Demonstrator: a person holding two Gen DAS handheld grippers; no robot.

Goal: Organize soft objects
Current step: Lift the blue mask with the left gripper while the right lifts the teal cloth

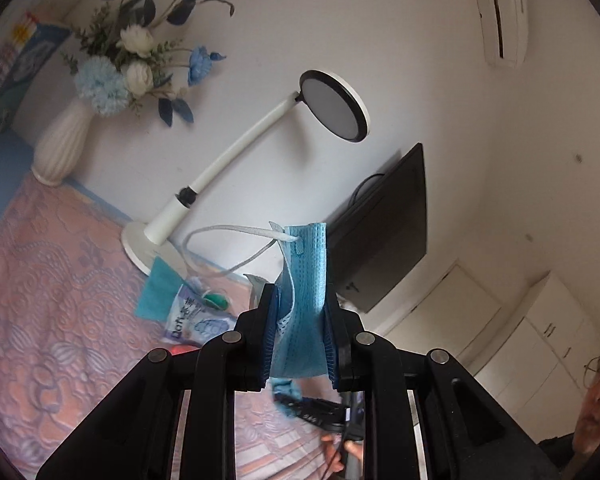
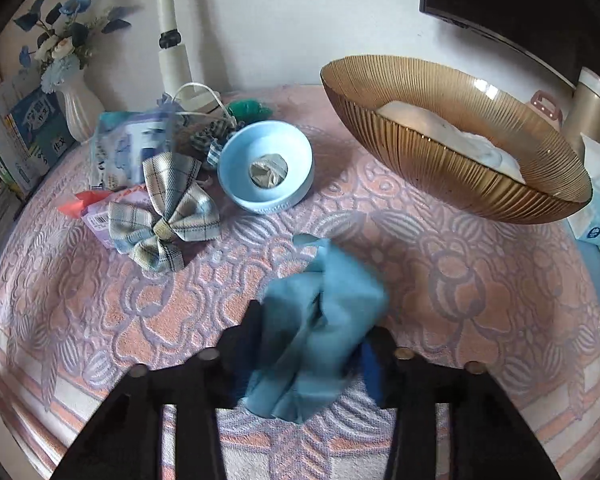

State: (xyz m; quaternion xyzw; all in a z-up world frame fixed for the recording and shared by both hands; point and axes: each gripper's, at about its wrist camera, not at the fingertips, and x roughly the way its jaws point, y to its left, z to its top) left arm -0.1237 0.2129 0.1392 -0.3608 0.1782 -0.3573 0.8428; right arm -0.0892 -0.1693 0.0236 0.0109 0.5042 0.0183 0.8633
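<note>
While the left gripper [image 1: 300,320] clamps one face mask [image 1: 306,280] in the air, the right gripper [image 2: 316,336] pinches one blue cloth [image 2: 324,320] over the tablecloth [image 2: 440,280]; only its camera catches two bowls, gold [image 2: 440,152] and blue [image 2: 236,168].

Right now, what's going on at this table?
A person is sorting soft items with two handheld grippers. The left gripper is shut on a blue face mask, held up in the air with its ear loop dangling. The right gripper is shut on a blue cloth just above the pink tablecloth. Not yet handled: a plaid bow beside a blue bowl. A large gold bowl already holds something white.
</note>
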